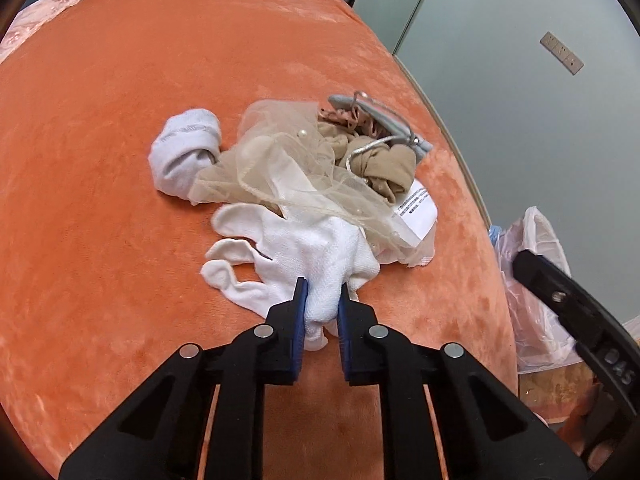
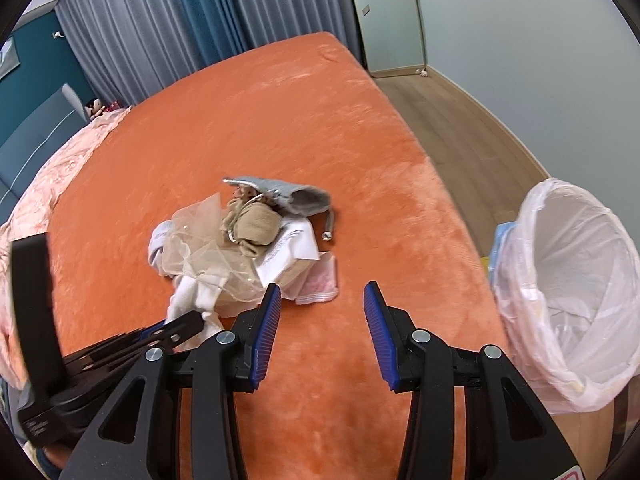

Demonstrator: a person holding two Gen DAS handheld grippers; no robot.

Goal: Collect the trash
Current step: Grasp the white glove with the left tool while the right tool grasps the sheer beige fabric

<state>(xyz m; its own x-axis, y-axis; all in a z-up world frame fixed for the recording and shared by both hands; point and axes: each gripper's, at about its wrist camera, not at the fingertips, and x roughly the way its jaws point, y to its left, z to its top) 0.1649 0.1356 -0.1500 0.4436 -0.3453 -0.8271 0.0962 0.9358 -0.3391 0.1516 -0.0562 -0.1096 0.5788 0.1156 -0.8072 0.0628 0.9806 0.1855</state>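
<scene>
The left gripper (image 1: 322, 300) pinches the near end of a white glove (image 1: 288, 264) on an orange bed (image 1: 120, 160), its 2 blue-padded fingers (image 1: 301, 312) drawn narrow with the knit cloth bunched between them. The glove lies at the near edge of a small heap of trash in the middle of the bed: sheer beige tulle (image 1: 280, 168) draped over it, a rolled white sock (image 1: 180, 152) touching the tulle on the left, tan stockings (image 1: 384, 168) and a grey pouch (image 1: 380, 116) at the far side, and a printed white paper (image 1: 416, 208) tucked under the right edge. The right gripper (image 2: 322, 320) hangs above bare bedding just right of the heap, fingers spread wide and holding nothing. A clear plastic packet (image 2: 320, 280) lies by the paper, just beyond its left finger. Off the bed's right side stands a bin (image 2: 568, 280) lined with a white bag, mouth open toward the camera. Grey and blue curtains (image 2: 160, 20) hang behind the bed.
</scene>
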